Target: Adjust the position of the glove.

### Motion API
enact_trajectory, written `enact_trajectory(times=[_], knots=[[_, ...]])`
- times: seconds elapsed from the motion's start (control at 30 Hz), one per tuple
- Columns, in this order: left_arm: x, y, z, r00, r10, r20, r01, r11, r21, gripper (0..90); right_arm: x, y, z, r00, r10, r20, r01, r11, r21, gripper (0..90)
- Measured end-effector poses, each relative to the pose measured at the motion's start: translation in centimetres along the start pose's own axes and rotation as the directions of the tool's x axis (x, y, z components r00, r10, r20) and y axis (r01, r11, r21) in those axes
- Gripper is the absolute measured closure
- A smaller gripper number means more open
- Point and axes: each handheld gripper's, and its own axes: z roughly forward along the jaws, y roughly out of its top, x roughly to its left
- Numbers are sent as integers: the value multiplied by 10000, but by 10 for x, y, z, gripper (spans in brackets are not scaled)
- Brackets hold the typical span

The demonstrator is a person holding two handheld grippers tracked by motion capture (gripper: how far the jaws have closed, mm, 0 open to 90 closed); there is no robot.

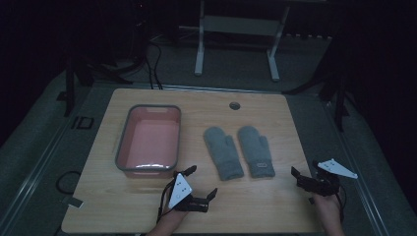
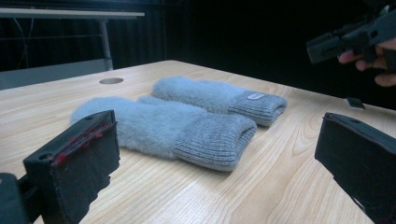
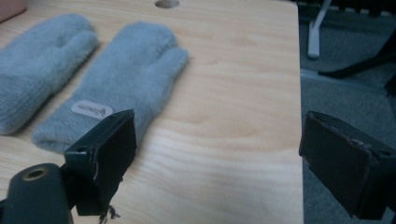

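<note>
With both claws released and empty, your left gripper (image 1: 202,183) has the near mitten (image 2: 159,127) dead ahead, cuff toward it, so slide low onto that ribbed cuff, while your right gripper (image 1: 303,178) faces the labelled mitten (image 3: 116,79) just left of it.

The left gripper (image 1: 201,183) is low above the near edge, its two jaws spread wide with nothing between them, and the left hand (image 1: 167,221) comes in from the bottom. The right gripper (image 1: 304,179) is at the near right side, held by the right hand (image 1: 328,206); its jaws are also wide apart and empty.
</note>
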Motion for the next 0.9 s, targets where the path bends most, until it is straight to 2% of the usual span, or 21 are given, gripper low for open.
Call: enact_trajectory(times=[0.03,0.1,0.13,0.2,0.27,0.33,0.4,0.47,0.5,0.53,0.57,0.63,0.7,0.77,0.83,0.87,0.9], knots=[[0,0,0,10000,0,0,0,10000,0,1,1,4,0,9996,-151,-247,150,9999,-15,110],[0,0,0,10000,-43,41,43,10000,10,1,4,13,-2,9982,-483,-368,476,9986,-213,111],[1,0,0,10000,-63,44,63,10000,9,1,6,17,-3,9958,-701,-589,681,9970,-365,111],[1,0,-1,9999,-87,63,87,10000,10,1,12,25,-6,9931,-1043,-544,1005,9926,-686,136],[1,0,-1,9999,-103,73,103,9999,-6,1,16,35,-6,9828,-1420,-1178,1340,9883,-732,136],[1,0,-1,9999,-100,87,100,9999,-12,1,23,43,-4,9770,-1705,-1278,1628,9843,-681,142],[2,0,0,9999,-119,98,119,9999,-16,1,29,51,0,9689,-1796,-1700,1665,9821,-887,165],[2,0,0,9998,-134,119,134,9999,-25,1,38,58,5,9615,-1987,-1896,1844,9787,-906,179],[2,0,0,9998,-134,119,134,9999,-25,1,43,61,7,9580,-2146,-1903,1994,9752,-958,178],[1,0,0,9998,-135,117,135,9999,-26,1,43,61,7,9580,-2146,-1903,1994,9752,-958,178],[1,0,0,9998,-146,134,147,9999,-29,1,52,68,13,9508,-2288,-2090,2179,9732,-740,171],[1,0,0,9998,-116,144,116,9999,-22,1,61,74,20,9390,-2465,-2397,2395,9691,-587,160],[1,0,0,9998,-120,146,120,9999,-17,1,69,80,28,9303,-2478,-2705,2453,9685,-434,142],[1,0,0,9998,-120,146,120,9999,-17,1,77,85,37,9176,-2530,-3067,2529,9666,-409,135],[2,0,0,9998,-142,147,142,9999,-22,1,81,87,41,9145,-2547,-3144,2556,9660,-392,136],[2,0,0,9998,-143,150,143,9999,-22,1,88,90,50,9055,-2464,-3454,2504,9676,-338,137],[2,0,0,9998,-142,149,143,9999,-24,1,92,91,55,9021,-2382,-3598,2447,9692,-281,138]])
